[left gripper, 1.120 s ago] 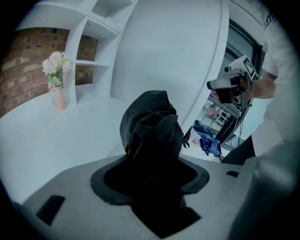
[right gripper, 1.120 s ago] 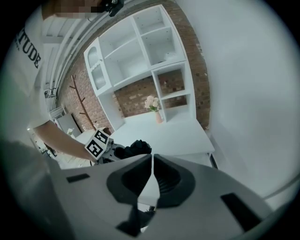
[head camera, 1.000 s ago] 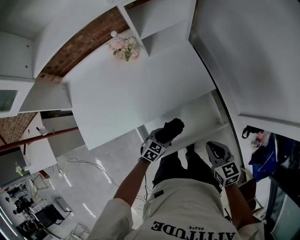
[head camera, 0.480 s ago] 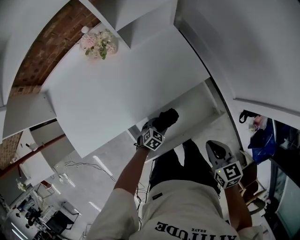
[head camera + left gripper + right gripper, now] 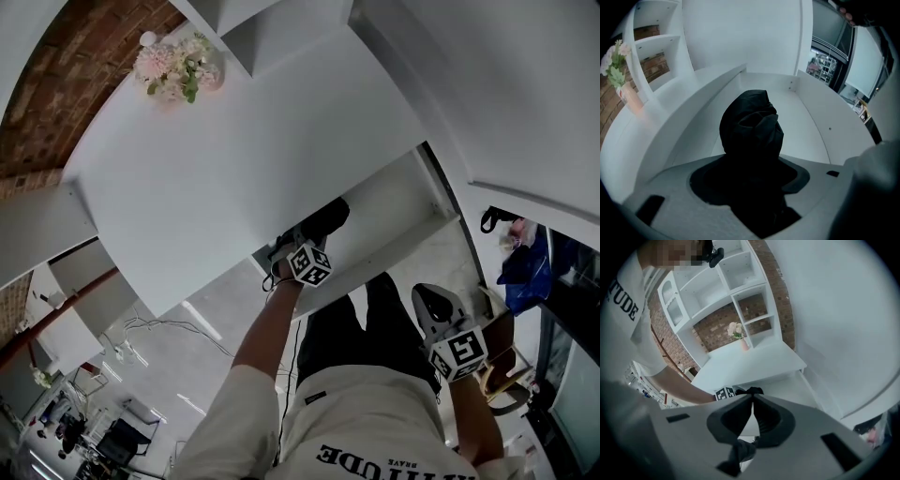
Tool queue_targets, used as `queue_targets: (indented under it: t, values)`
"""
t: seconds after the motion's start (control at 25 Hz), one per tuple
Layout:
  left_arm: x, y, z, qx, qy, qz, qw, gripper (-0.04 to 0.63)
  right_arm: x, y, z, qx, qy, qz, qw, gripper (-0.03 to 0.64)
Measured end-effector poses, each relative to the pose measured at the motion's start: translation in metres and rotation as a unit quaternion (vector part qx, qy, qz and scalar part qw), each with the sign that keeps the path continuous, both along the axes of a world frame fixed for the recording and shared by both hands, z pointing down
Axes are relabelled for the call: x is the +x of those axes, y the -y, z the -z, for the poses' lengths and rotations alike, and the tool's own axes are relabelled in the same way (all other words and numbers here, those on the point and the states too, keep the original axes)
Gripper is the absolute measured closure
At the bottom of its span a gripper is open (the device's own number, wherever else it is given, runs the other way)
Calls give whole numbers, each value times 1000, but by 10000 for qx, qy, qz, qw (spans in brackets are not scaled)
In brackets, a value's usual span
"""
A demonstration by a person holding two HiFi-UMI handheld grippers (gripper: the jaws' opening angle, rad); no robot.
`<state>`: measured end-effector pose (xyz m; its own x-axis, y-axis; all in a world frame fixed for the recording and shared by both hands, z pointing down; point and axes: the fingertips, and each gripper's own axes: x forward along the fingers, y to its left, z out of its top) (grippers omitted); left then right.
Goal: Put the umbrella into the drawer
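The umbrella (image 5: 752,126) is a stubby bundle of soft, crumpled black fabric; the left gripper (image 5: 750,166) pinches it between wide-set jaws, and its far end hangs over the open drawer (image 5: 806,126); whether it touches the drawer floor cannot be told. The drawer is smooth, matt white board with small screw holes in its right wall; it juts out from under a plain white counter (image 5: 234,159). The right gripper (image 5: 751,399) hangs nearer the person, its grey jaws pressed together on nothing. Black-and-white square markers cover each gripper's cube; the white shirt (image 5: 375,412) reads "ATTITUDE" with a small "BRAVE". At the counter's far end stand pale flowers (image 5: 178,66) against a brick wall (image 5: 56,103); cables (image 5: 141,328) trail over the glossy floor to the left.
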<state>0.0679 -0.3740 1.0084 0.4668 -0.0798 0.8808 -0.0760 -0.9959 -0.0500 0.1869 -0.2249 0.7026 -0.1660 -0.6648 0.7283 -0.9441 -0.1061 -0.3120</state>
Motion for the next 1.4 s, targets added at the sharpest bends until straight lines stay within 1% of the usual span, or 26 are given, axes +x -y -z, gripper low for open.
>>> queue_targets:
  t: [0.16,0.28,0.48,0.64,0.76,0.96,1.12,1.24,1.4]
  values:
    - [8,9,-5,171,-100,168,9997,331,-7,-3,-7,-71,21,5,10000,584]
    - [17,14,-6,349,-161,161,9991,331,-12,-4,-12,-118,44,13,9999,583]
    - [24,13,-11,482,-86,-123,9987,322,-22,-1,-13,-90,46,58,9999,583]
    - [21,3,-7,406,-22,-338,9986,288,-26,4,-7,33,10,51,10000,583]
    - [15,-5,1,393,-13,-373,9985,276,-27,9,1,175,-26,54,9998,583]
    - [5,-12,24,518,-95,-292,9982,276,-30,13,14,379,-85,69,9992,584]
    - [-6,-15,52,627,-266,-247,9974,276,-33,15,25,527,-126,49,9985,583]
    - [-17,-9,73,648,-366,-49,9972,278,-33,18,35,652,-202,43,9977,583]
    - [-28,-6,101,563,-501,237,9969,282,-30,19,50,816,-287,33,9962,583]
